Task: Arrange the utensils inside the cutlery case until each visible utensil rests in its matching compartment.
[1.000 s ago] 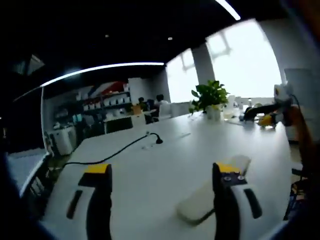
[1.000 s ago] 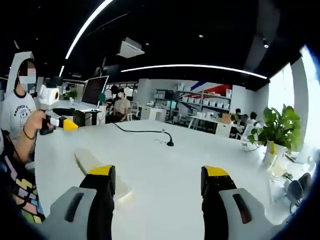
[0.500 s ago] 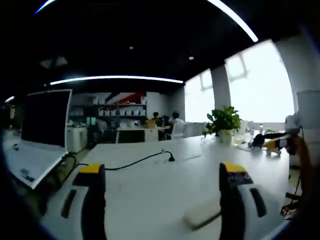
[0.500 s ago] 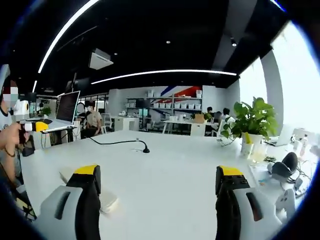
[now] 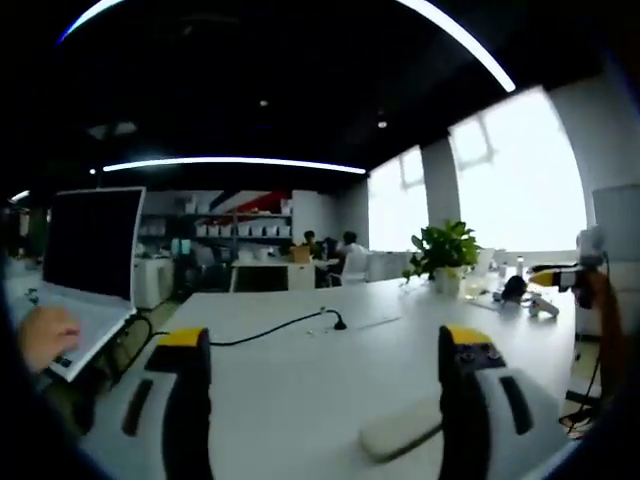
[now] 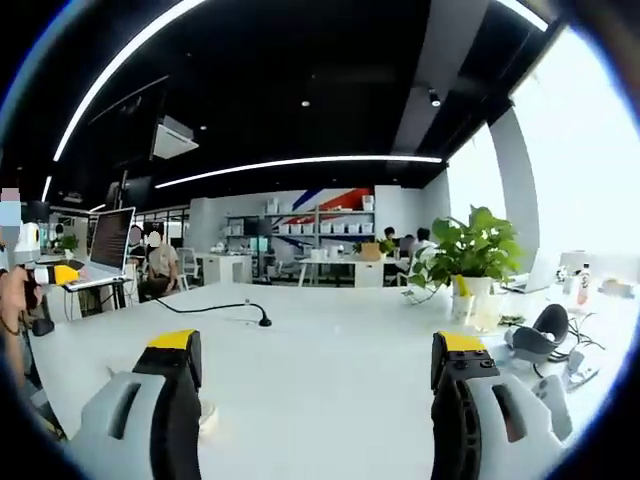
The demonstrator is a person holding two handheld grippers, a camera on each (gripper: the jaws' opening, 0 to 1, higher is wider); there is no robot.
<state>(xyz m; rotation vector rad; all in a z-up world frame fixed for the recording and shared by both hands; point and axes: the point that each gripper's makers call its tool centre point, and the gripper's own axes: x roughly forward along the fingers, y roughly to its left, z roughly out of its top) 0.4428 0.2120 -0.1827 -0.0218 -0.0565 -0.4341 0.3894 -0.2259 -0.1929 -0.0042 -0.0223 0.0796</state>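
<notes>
A white table (image 5: 300,370) carries a black cable (image 5: 270,325), a potted plant (image 5: 440,255) and an open laptop (image 5: 85,270).

The left gripper (image 5: 325,395) has two black fingers (image 5: 186,410) with yellow tips and grey sides. The right gripper (image 6: 318,400) looks the same, with dark slots on its grey sides.

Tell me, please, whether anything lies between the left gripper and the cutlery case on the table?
Nothing visible does. The cutlery case lies on bare white table beside the left gripper's open jaws.
</notes>
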